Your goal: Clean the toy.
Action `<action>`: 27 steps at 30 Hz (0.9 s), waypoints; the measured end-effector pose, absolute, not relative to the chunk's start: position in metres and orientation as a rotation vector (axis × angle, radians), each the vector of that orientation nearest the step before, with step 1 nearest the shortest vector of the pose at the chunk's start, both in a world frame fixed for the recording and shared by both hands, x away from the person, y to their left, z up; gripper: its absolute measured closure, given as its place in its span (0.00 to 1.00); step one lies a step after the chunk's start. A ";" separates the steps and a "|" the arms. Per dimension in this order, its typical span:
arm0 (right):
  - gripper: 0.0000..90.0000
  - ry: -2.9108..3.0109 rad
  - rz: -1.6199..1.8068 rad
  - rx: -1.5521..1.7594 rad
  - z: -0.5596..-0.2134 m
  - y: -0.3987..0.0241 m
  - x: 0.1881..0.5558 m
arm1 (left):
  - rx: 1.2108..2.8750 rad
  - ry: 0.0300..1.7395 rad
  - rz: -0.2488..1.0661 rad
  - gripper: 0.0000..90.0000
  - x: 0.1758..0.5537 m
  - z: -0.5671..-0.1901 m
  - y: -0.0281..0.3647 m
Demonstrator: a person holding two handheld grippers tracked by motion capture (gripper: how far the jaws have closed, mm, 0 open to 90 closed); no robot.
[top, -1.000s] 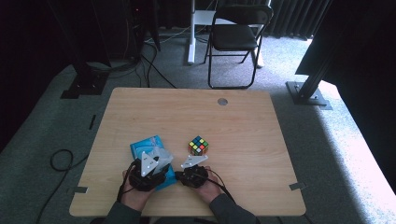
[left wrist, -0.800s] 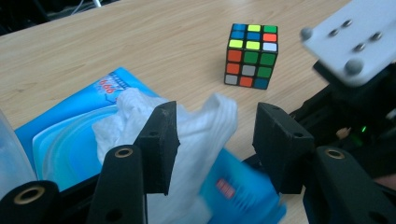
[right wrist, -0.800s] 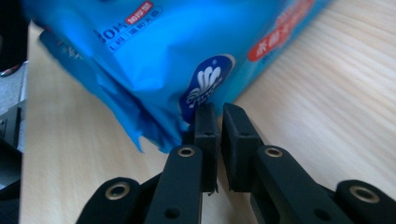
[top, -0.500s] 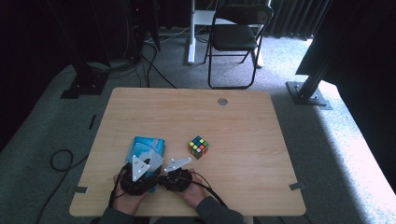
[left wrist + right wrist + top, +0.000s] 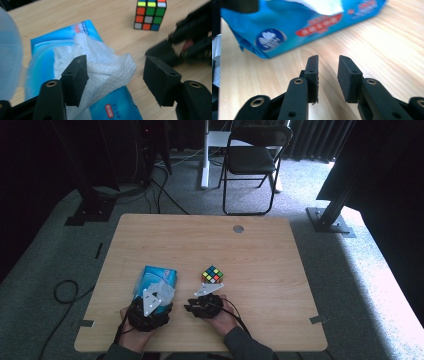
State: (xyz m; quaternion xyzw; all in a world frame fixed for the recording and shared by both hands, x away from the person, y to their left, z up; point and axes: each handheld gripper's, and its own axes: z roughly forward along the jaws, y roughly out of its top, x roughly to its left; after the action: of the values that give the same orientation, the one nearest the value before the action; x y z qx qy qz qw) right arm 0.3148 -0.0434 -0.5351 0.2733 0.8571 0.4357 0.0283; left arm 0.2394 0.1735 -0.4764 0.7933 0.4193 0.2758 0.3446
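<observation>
A blue tissue pack [image 5: 156, 276] lies on the table's front left, with a white tissue [image 5: 105, 65] sticking out of its top. My left gripper [image 5: 150, 304] hovers over the pack's near end. Its jaws [image 5: 117, 75] have just been opening and stand wide, the tissue loose below and between them, unpressed. A Rubik's cube [image 5: 212, 274] sits to the right of the pack, also seen as the cube [image 5: 150, 15]. My right gripper [image 5: 205, 302] is just in front of the cube. Its jaws [image 5: 328, 62] have just been opening to a narrow gap with nothing in it, aimed at the pack [image 5: 287, 25].
The wooden table [image 5: 280, 270] has a round grommet [image 5: 238, 228] near its far edge. A folding chair [image 5: 252, 160] stands beyond it on the carpet. Cables lie on the floor at the left. My right gripper shows blurred [image 5: 190, 37] in the left gripper view.
The right gripper slid left against the left gripper half a second ago and has since moved back right, below the cube. The left gripper shifted slightly left over the pack.
</observation>
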 end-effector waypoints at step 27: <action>0.60 2.434 1.066 1.021 -0.532 -0.162 0.335 | 2.002 1.257 0.724 0.94 0.259 -0.471 0.184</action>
State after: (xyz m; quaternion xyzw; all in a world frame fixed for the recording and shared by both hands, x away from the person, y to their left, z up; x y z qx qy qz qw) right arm 0.3348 -0.1618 -0.5322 0.3547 0.8457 0.3706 0.1471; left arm 0.2593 0.1843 -0.4707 0.7649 0.4801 0.2765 0.3286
